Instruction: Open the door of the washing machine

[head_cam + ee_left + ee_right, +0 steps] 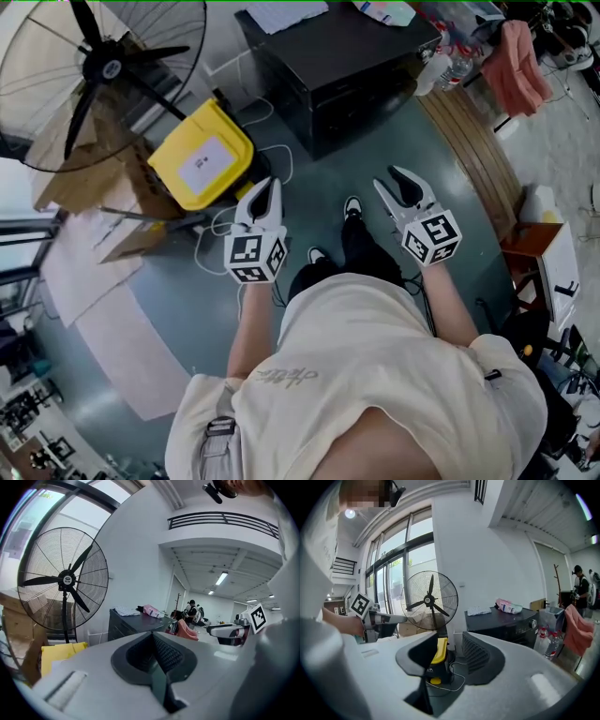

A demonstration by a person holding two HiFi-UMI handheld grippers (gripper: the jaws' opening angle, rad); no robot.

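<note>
1 fan (103, 66), 1 washer (342, 70), 1 yellow vac (202, 155), 1 L gripper (270, 187), 1 R gripper (387, 178)

Matt black washing machine (352, 70), yellow plastic box (202, 155) (smooth, slightly glossy)

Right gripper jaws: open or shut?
Open. The right gripper pads stand apart with nothing between them; the yellow-topped unit on the floor shows through the gap.

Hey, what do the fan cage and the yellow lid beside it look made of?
Fan cage: probably metal wire, dark finish, going by the thin radial spokes. Yellow lid: likely plastic, smooth and faintly glossy, with rounded moulded corners.
</note>
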